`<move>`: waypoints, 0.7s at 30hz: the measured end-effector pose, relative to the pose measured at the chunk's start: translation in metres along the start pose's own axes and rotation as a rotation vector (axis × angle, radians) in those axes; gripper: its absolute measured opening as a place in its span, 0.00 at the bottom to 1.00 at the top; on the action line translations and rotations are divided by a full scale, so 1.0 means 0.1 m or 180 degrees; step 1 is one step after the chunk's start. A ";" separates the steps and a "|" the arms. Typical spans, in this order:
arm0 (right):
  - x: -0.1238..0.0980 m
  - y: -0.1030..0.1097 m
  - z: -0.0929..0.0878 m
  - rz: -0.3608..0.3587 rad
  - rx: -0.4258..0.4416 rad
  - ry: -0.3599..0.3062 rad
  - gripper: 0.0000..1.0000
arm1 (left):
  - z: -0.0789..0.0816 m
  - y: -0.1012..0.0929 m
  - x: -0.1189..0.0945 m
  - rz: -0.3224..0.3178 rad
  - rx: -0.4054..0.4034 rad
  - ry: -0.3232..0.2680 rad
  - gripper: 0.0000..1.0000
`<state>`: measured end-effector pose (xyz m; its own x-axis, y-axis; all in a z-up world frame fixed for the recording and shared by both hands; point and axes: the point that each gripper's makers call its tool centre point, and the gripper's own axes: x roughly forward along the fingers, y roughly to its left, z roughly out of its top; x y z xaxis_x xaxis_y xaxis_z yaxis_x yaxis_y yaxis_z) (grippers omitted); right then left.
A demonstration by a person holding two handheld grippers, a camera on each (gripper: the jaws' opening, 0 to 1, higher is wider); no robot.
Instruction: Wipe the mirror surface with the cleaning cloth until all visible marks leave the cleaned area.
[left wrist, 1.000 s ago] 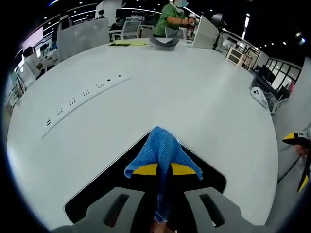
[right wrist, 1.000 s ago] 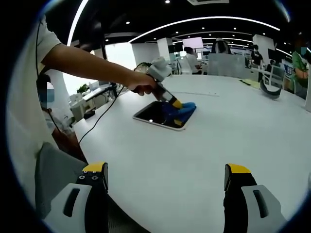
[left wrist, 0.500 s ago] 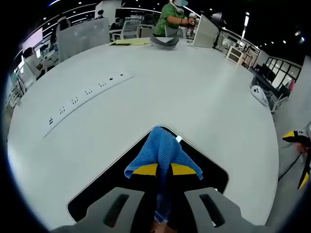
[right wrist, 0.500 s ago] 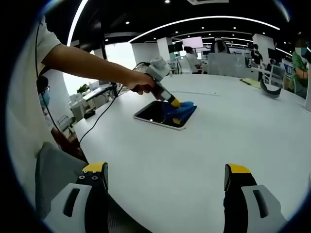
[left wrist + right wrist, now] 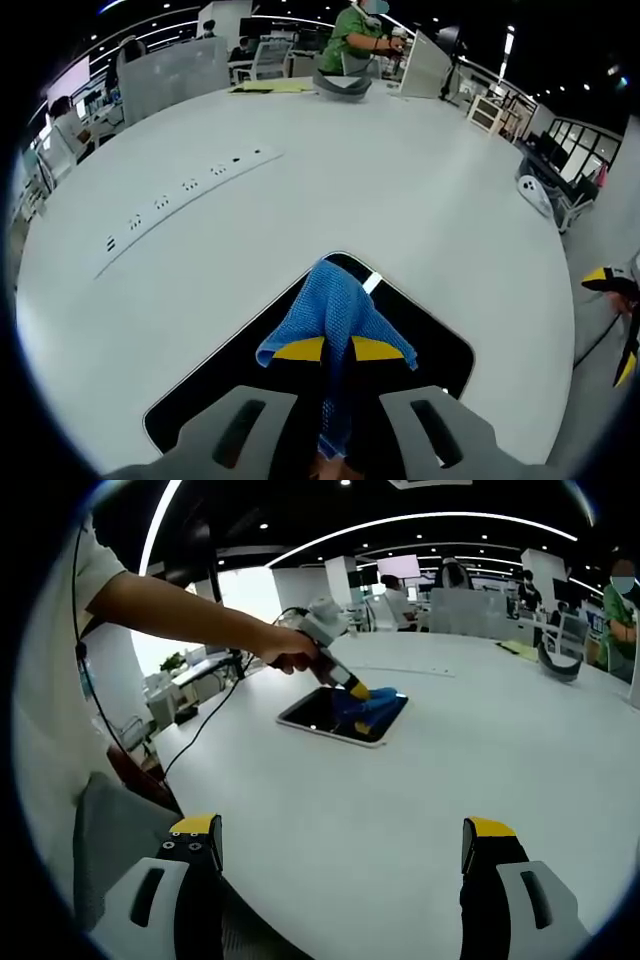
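Note:
A dark flat mirror (image 5: pixel 425 345) (image 5: pixel 325 712) lies on the white table (image 5: pixel 400 200). My left gripper (image 5: pixel 338 350) is shut on a blue cleaning cloth (image 5: pixel 335 310) and presses it onto the mirror near its far corner. In the right gripper view the same left gripper (image 5: pixel 352 690), held by a person's hand (image 5: pixel 285 650), rests the blue cloth (image 5: pixel 375 708) on the mirror's right part. My right gripper (image 5: pixel 340 855) stands open low over the table's near edge, far from the mirror, with nothing between its fingers.
A strip of power sockets (image 5: pixel 185 190) runs across the table at the left. A grey tray (image 5: pixel 342 86) and yellow sheets (image 5: pixel 262 88) sit at the far edge, with a person standing behind. Chairs and desks fill the background. A cable (image 5: pixel 205 730) hangs off the table's left side.
The left gripper with the cloth has slid back along the mirror, so more dark glass shows beyond the cloth. The right gripper has stayed still.

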<state>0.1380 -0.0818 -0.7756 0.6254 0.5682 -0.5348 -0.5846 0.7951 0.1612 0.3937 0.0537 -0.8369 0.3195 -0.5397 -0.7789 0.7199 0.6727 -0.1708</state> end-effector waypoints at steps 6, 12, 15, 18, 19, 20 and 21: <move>0.00 0.00 0.01 0.0001 -0.0002 0.0001 1.00 | -0.02 0.02 -0.02 -0.0001 0.0005 0.0015 0.06; 0.01 0.01 0.01 0.0012 -0.0014 0.0001 1.00 | -0.04 0.04 -0.04 0.0007 0.0004 0.0011 0.06; 0.01 0.01 0.02 0.0015 -0.0014 -0.0007 1.00 | -0.05 0.04 -0.05 0.0009 0.0001 0.0012 0.06; 0.02 0.01 0.02 0.0021 -0.0019 -0.0004 1.00 | -0.05 0.05 -0.05 0.0010 0.0018 0.0020 0.06; 0.02 0.02 0.02 0.0025 -0.0023 -0.0005 1.00 | -0.05 0.05 -0.05 0.0010 0.0016 0.0022 0.06; 0.02 0.02 0.03 0.0025 -0.0028 -0.0003 1.00 | -0.06 0.06 -0.06 0.0009 0.0017 0.0024 0.06; 0.02 0.02 0.03 0.0027 -0.0032 -0.0008 1.00 | -0.06 0.06 -0.06 0.0008 0.0022 0.0024 0.06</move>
<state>0.1399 -0.0786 -0.7734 0.6216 0.5756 -0.5313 -0.5952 0.7880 0.1573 0.3924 0.0635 -0.8369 0.3167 -0.5340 -0.7839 0.7232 0.6707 -0.1647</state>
